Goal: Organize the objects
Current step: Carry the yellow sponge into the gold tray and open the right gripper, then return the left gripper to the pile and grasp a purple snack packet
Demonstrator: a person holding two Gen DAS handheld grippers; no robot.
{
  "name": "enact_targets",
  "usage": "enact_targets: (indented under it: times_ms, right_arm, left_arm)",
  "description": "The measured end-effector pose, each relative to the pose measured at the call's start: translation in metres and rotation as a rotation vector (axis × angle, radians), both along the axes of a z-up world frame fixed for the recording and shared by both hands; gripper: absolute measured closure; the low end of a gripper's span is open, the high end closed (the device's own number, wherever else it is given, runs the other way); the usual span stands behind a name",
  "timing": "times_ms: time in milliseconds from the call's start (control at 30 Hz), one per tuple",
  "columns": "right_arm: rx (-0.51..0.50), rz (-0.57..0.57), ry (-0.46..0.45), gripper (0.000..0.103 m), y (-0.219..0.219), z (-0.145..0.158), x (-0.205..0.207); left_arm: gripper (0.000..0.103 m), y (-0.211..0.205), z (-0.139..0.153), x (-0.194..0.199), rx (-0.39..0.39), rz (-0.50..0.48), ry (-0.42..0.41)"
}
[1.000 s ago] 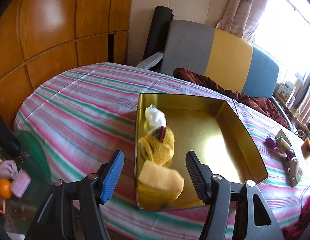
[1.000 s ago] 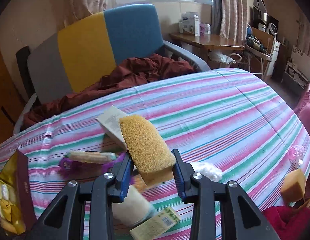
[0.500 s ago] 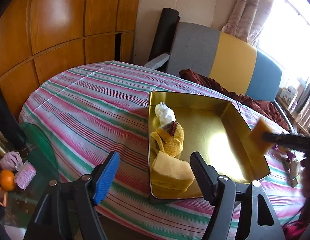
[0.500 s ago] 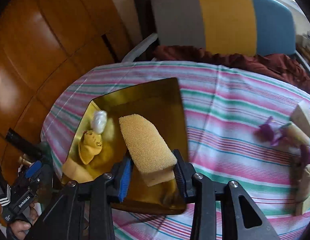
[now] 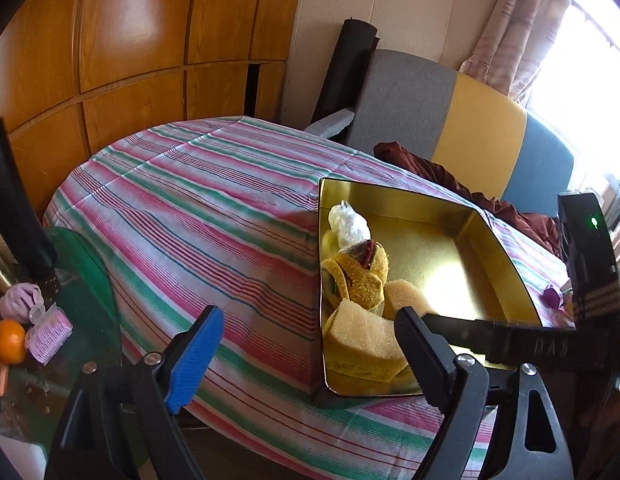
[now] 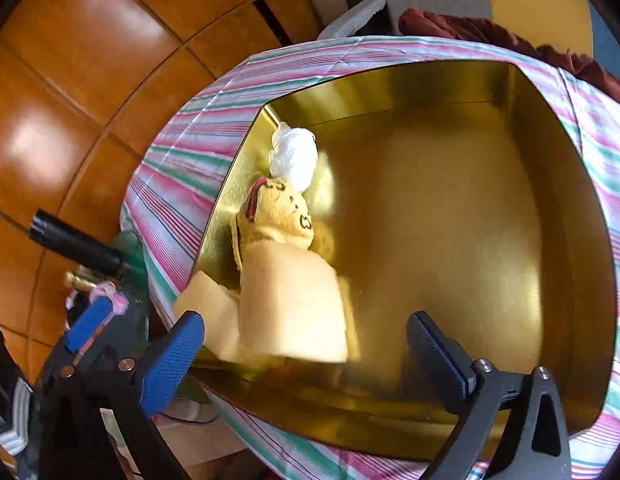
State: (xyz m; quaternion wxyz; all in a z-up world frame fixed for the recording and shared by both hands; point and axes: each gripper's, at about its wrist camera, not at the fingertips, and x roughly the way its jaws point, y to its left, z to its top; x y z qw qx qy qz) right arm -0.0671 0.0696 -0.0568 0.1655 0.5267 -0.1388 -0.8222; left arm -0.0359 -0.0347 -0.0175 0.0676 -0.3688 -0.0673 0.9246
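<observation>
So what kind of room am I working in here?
Most likely a home living or dining room: a table under a striped cloth, a padded sofa behind it, curtains at a window, and wood wall panels.

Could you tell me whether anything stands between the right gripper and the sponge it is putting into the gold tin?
Nothing visible does. The right gripper has its jaws wide open over the gold tin, and the sponge sits inside the tin just ahead of them, blurred, beside the yellow sock. Whether it has settled, I cannot tell.
</observation>
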Motion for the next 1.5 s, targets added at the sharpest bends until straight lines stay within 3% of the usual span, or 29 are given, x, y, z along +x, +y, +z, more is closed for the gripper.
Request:
enact_targets:
  times_ms: [167,367,700,967,1333,1500]
  right_arm:
    - [0.096,-0.019,0.093,0.000,0.005,0.017,0.024]
    - [0.121,-0.121,0.185,0.000,0.043,0.040,0.046]
    - [0.190,-0.321,0.178,0.000,0.134,0.039,0.084]
    - [0.249,-0.498,0.133,0.000,0.220,0.031,0.114]
    - [0.327,-0.831,0.178,0.000,0.375,0.072,0.150]
    - [0.301,-0.990,0.145,0.000,0.441,0.050,0.166]
  left_arm:
    - [0.011,0.005,0.003,0.004,-0.014,-0.001,0.027]
    - [0.011,0.014,0.010,0.010,-0.066,-0.004,0.073]
    - [0.011,0.039,0.014,0.020,-0.106,-0.090,0.089]
    - [0.011,0.074,0.019,0.029,-0.095,-0.226,0.086]
    - [0.007,0.144,0.024,0.040,-0.081,-0.442,0.075]
    - [0.007,0.187,0.028,0.047,-0.086,-0.552,0.066]
